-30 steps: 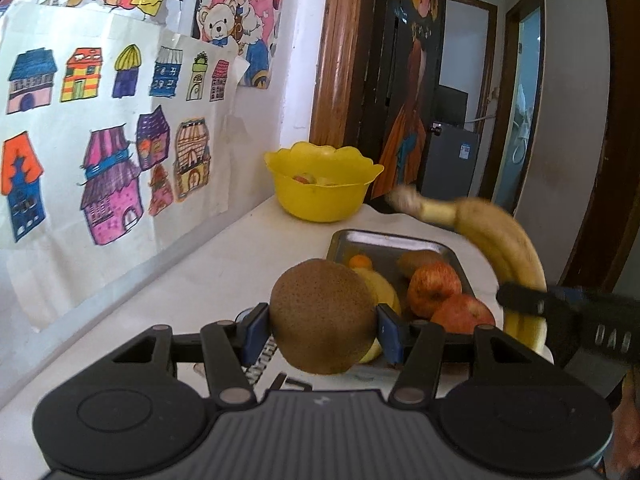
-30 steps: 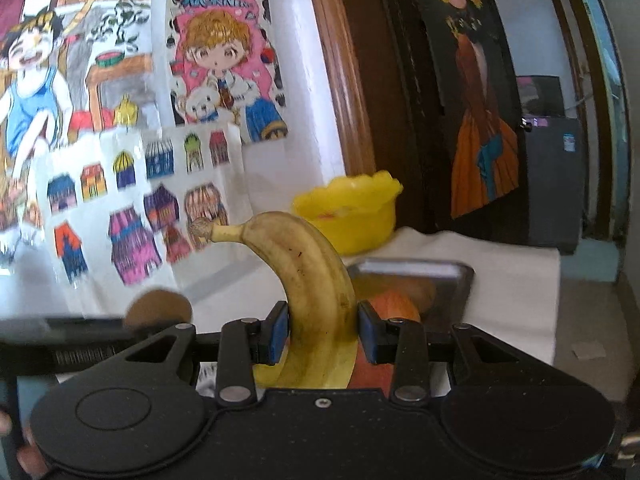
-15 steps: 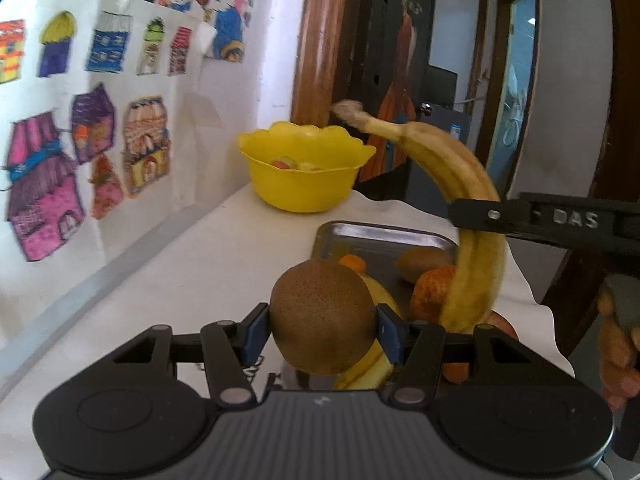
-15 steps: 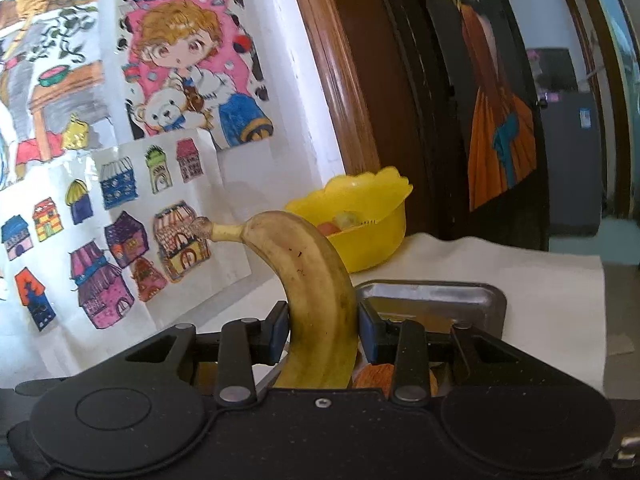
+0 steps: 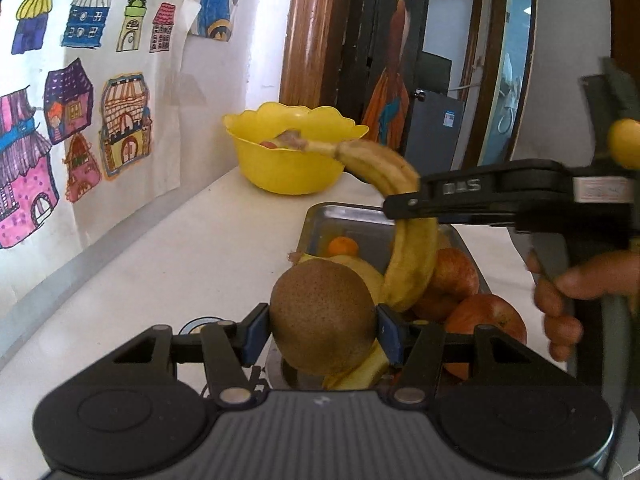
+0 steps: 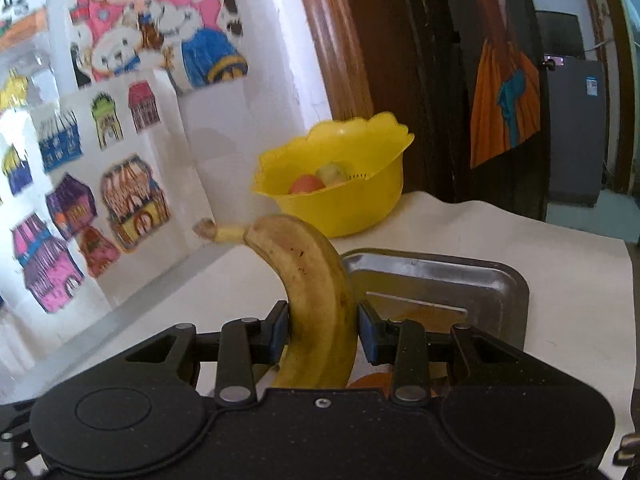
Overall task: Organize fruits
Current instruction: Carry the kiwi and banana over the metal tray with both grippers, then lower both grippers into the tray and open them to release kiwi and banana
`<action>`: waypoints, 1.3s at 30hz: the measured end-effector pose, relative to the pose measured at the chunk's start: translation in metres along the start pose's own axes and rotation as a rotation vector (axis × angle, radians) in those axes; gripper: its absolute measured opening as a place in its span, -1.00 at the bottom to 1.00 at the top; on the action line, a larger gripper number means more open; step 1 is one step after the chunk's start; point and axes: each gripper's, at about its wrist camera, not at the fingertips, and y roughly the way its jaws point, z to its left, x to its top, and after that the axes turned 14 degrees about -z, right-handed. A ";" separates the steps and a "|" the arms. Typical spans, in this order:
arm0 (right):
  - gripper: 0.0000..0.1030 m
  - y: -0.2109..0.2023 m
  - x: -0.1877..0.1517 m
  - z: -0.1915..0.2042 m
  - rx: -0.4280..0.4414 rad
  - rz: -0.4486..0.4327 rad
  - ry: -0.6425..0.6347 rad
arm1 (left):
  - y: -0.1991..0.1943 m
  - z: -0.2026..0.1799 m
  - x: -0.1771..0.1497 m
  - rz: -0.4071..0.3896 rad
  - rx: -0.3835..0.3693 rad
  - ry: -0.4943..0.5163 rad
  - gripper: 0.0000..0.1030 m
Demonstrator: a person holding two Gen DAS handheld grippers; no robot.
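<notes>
Heading for the yellow bowl, as judged: banana is clamped mid-length between the pads of the right gripper, jaws nearly closed on it. Long axis is held roughly upright, stem end curving up and over toward the bowl, lower end hanging below the jaws. Bowl lies ahead of the banana and slightly up-frame in the right wrist view, beyond the far rim of the metal tray; two fruits are already seen inside the bowl.

Kiwi is gripped at its widest part by the left gripper, jaws about half open around it, held above the near end of the tray. Apples, a small orange and another banana are left in the tray.

From the left wrist view, the banana's stem is seen overlapping the bowl rim, while the kiwi sits well short of it. Right gripper is judged nearer the bowl; banana likely goes in first. Whether the stem is actually over the rim cannot be told.
</notes>
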 end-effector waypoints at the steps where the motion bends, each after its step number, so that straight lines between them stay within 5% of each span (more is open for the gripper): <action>1: -0.26 0.005 0.000 0.002 -0.006 0.016 -0.024 | 0.001 -0.001 0.000 0.001 -0.002 0.006 0.18; 10: -0.26 0.026 -0.007 0.008 -0.018 0.061 -0.103 | 0.008 -0.004 -0.002 0.006 -0.014 0.013 0.18; 18: 0.00 -0.018 -0.003 -0.005 0.045 -0.071 -0.069 | 0.008 -0.013 -0.002 0.007 -0.034 0.024 0.18; 27: 0.32 -0.071 0.005 -0.019 -0.004 -0.191 -0.112 | 0.012 -0.039 0.002 -0.019 -0.094 0.061 0.18; 39: 0.56 -0.099 -0.004 -0.025 -0.025 -0.242 -0.148 | 0.026 -0.050 -0.012 -0.024 -0.087 0.096 0.21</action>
